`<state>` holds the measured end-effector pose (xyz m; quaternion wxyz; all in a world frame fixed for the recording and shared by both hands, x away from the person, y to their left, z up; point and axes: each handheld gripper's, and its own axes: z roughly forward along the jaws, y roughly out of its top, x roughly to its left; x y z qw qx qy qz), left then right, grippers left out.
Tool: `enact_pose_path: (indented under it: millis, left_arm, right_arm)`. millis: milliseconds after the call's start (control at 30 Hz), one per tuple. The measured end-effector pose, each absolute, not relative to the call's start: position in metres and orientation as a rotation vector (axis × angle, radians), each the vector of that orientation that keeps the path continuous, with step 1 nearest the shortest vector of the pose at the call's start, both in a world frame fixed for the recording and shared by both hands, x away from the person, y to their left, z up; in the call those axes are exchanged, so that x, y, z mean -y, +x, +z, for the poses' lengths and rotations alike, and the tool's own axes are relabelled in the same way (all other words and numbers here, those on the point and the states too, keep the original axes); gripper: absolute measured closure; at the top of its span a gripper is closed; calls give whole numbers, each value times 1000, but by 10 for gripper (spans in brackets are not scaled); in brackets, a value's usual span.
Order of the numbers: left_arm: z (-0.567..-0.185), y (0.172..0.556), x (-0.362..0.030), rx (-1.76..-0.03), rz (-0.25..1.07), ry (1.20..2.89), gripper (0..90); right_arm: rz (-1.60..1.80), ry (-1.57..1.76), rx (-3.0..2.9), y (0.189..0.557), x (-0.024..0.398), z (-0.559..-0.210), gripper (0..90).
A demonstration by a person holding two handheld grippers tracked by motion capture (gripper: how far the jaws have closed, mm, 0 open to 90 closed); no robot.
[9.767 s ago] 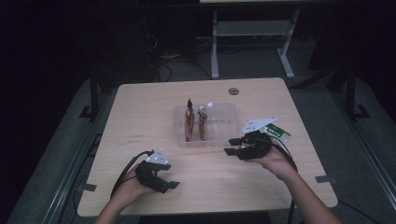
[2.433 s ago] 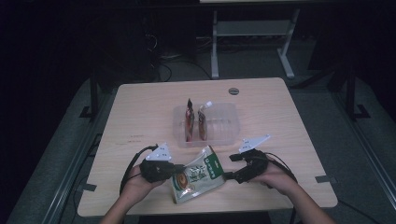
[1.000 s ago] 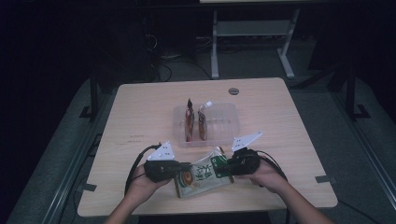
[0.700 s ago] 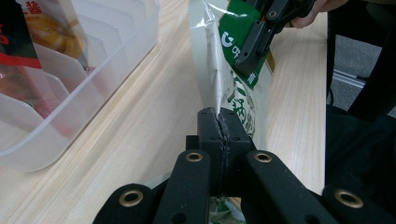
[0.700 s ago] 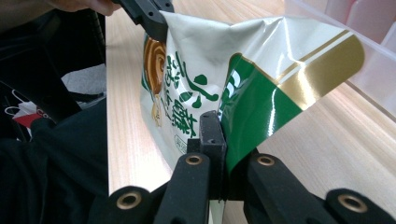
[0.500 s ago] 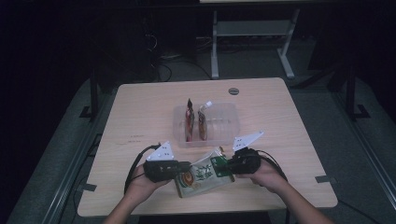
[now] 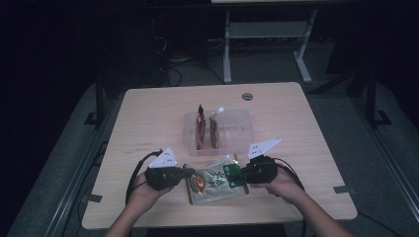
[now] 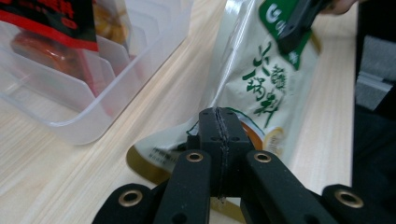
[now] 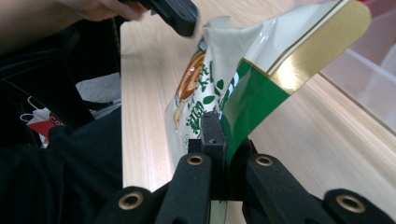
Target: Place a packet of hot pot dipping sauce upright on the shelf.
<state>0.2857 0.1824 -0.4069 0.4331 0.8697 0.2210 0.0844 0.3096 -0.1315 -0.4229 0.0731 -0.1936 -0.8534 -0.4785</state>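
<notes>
Beyond the fingertips stands a clear plastic ribbed bin [image 7: 232,129] on the pale wooden table [image 7: 148,113], holding two upright red-brown packets [image 7: 200,129] in its left slots, with nothing between it and the pouch. The flat white-and-green foil snack pouch [image 7: 212,181] spans the two grippers. The left gripper [image 7: 184,174] is clamped tight on its gold-edged end, the right gripper [image 7: 237,174] likewise on its green end; both point level, inward.

Pouch [image 7: 216,180]: glossy foil-like plastic film, gold edge. Container [image 7: 236,131] at 12 o'clock from it: clear ribbed plastic. Table [image 7: 158,113]: pale matt wood-grain laminate. Gripper jaws: matt black plastic.
</notes>
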Motion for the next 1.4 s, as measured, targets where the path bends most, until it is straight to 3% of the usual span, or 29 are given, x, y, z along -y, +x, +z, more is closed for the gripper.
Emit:
enact_pose_path:
  millis: [400,867,1300,1400]
  left_arm:
    - [-408,305,-162,-517,198,2182,898]
    - [-408,306,-118,-423,91,2154,900]
    - [-399,307,-140,-457,98,2089,898]
    - [-396,305,-148,-466,121,2096,843]
  right_arm:
    - [-1511,-464,2555,308,114,-404,900]
    - [-1619,-447,2516,311,122,-387,900]
    - [-1663,-465,2499,309,133,-379,900]
    - [-1680,-479,2490,310,135,-378,900]
